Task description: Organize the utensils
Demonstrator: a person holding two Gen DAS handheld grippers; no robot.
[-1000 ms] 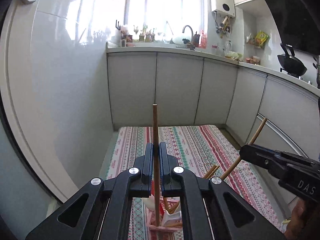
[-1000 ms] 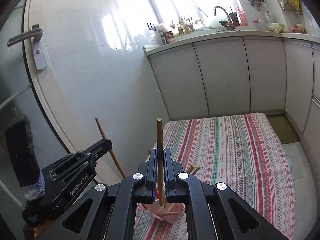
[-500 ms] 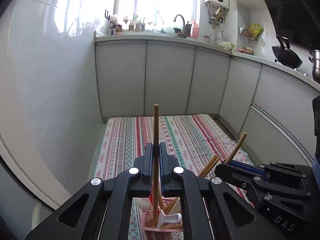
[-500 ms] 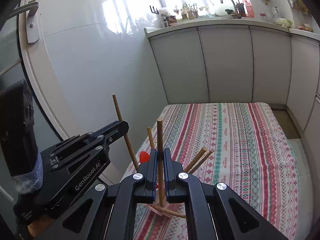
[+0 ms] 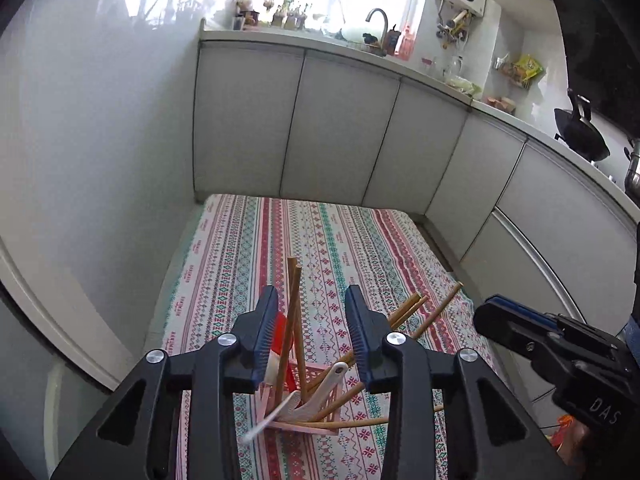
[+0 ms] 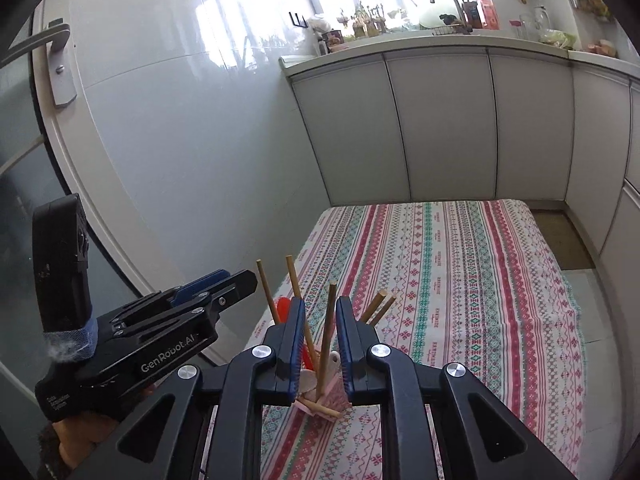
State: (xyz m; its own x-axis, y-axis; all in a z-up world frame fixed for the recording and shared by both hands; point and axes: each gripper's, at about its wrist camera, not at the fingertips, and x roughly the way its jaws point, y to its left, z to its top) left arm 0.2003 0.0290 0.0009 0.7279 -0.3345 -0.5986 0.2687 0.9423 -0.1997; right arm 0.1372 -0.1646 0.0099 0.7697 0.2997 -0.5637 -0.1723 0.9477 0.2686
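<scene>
- The left claw hangs tilted down over a small pink basket; its jaws are opening, blue pads apart, and two wooden chopsticks stand in the gap without either pad pressing them.
- The right claw points down at the same basket from the other side; its jaws are opening too, only narrowly parted, with one upright chopstick loose between the pads.
- Seen from the right wrist, the left tool's body reads "GenRobot.AI" in white, with smaller print near its base too fine to read; from the left wrist, the right tool's body reads "DAS"; a bit of the person's hand shows under the left tool.
- The basket sits near the front of the surface, on a cloth striped in red, green and white; small repeated lettering runs along the stripes, too small to read.
- More chopsticks lean out of the basket to the right; a white spoon and something red stand among them.
- Beyond, grey cabinet doors wrap the corner; on the counter above are a tap and, far right, a black wok.
</scene>
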